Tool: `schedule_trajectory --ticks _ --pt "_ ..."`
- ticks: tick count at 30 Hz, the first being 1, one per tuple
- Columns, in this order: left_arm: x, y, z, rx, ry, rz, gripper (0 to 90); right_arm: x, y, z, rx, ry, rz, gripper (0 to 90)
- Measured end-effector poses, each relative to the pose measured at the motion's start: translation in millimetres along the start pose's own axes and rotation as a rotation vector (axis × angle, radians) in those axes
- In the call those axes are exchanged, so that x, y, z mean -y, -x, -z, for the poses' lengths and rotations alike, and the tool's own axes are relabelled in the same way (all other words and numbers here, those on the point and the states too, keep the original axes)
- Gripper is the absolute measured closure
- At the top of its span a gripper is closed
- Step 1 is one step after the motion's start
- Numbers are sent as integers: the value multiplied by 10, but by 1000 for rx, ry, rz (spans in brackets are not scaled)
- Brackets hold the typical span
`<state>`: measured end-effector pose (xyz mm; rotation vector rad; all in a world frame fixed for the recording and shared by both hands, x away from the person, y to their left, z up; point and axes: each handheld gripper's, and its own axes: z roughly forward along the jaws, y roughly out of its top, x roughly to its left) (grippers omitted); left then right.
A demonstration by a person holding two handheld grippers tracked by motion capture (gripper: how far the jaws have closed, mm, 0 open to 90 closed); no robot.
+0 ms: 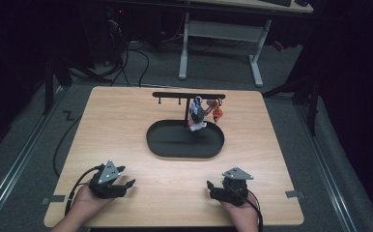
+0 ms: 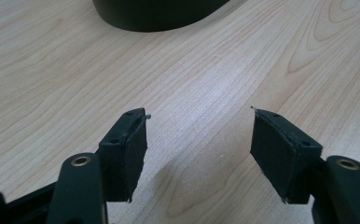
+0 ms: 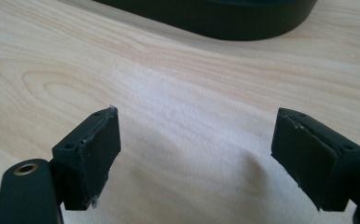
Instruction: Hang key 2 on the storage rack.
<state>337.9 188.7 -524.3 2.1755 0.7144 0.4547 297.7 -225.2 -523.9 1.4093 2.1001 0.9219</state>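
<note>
Both my grippers are resting on the counter (image 1: 126, 125), left (image 1: 126, 185) and right (image 1: 212, 188), fingers spread wide, gripping nothing. The keychains (image 1: 201, 113) are hanging on the black stand (image 1: 184, 140), well away from both.

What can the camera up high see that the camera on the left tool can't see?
The high view takes in the whole stand with its black bar, the colourful trinkets hanging from it, both hands, the right tool and the floor around the table. The left gripper view gives a close look at the left tool: its two black pads stand apart with nothing between them, above the wood grain. Both views share the wooden table and the black oval tray that forms the stand's base.
</note>
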Motion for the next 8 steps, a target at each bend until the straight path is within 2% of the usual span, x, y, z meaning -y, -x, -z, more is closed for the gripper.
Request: schedule_trajectory --ticks 1,3,6,8 --pt "-3 0 1 0 5 3 362 9 11 40 -5 5 27 156" --pt "-5 -2 6 0 4 4 361 19 29 53 12 18 38 156" --pt "-5 -8 11 -3 6 11 359 50 76 53 1 18 -2 155" --pt "-5 -5 15 -6 9 9 358 50 82 45 1 26 0 155"
